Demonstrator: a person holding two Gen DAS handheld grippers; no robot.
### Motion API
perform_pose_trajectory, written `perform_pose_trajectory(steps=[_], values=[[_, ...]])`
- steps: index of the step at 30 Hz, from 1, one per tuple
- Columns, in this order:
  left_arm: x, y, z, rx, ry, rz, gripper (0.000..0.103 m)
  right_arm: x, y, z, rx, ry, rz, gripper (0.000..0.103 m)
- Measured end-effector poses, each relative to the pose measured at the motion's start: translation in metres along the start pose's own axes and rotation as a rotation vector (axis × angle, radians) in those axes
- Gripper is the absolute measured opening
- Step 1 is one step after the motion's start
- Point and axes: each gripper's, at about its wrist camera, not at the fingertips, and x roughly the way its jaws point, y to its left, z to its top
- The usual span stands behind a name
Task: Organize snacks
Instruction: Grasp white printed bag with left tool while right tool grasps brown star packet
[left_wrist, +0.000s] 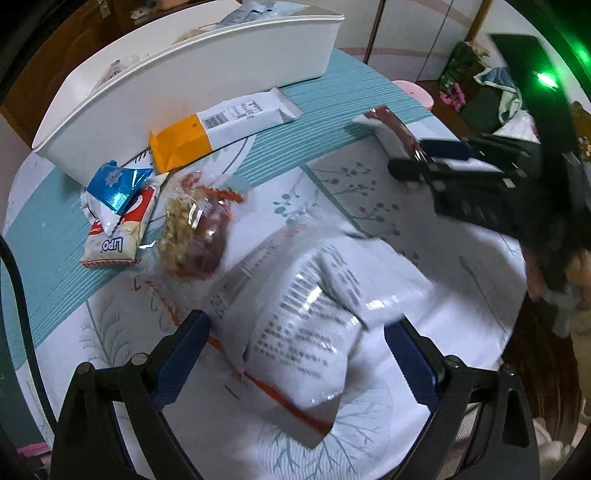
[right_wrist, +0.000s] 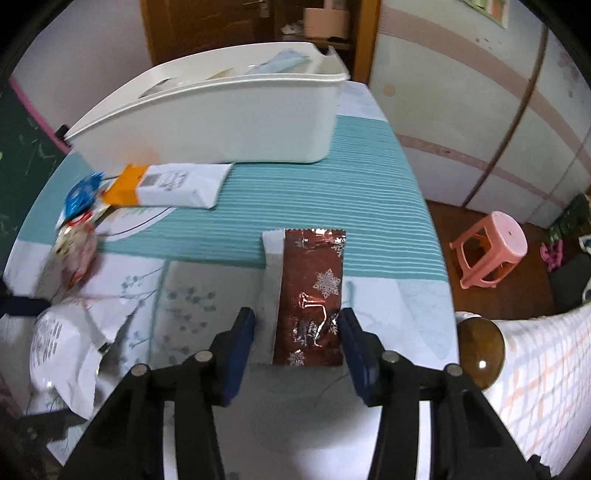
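My left gripper (left_wrist: 295, 332) is open around a large white snack bag (left_wrist: 306, 317) lying on the table. My right gripper (right_wrist: 297, 328) is open, its fingers on either side of the near end of a dark red foil packet with snowflakes (right_wrist: 312, 291); it also shows in the left wrist view (left_wrist: 393, 129). A white basket (right_wrist: 229, 118) with some snacks inside stands at the back of the table. An orange-and-white packet (left_wrist: 218, 129) lies in front of it. A blue packet (left_wrist: 118, 184), a Lipo packet (left_wrist: 118, 232) and a clear nut bag (left_wrist: 195, 236) lie at the left.
The table carries a teal and white patterned cloth (right_wrist: 332, 184). A pink stool (right_wrist: 491, 247) stands on the floor to the right. A chequered cloth and a brown round knob (right_wrist: 480, 350) are at the right edge.
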Motion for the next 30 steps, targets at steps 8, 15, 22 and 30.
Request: perform_pose_trajectory(steps=[8, 15, 22, 30], values=[[0.007, 0.004, 0.005, -0.014, -0.035, 0.029, 0.074, -0.018, 0.036, -0.026, 0.006, -0.01, 0.033, 0.043], [0.003, 0.007, 0.0, -0.037, -0.093, 0.029, 0.061, -0.02, 0.039, -0.042, 0.048, 0.001, 0.018, 0.043], [-0.01, 0.007, -0.001, -0.04, -0.153, 0.031, 0.052, -0.02, 0.039, -0.042, 0.086, 0.015, 0.044, 0.041], [-0.042, 0.007, -0.008, -0.034, -0.237, 0.034, 0.05, -0.033, 0.047, -0.038, 0.086, -0.007, 0.085, 0.037]])
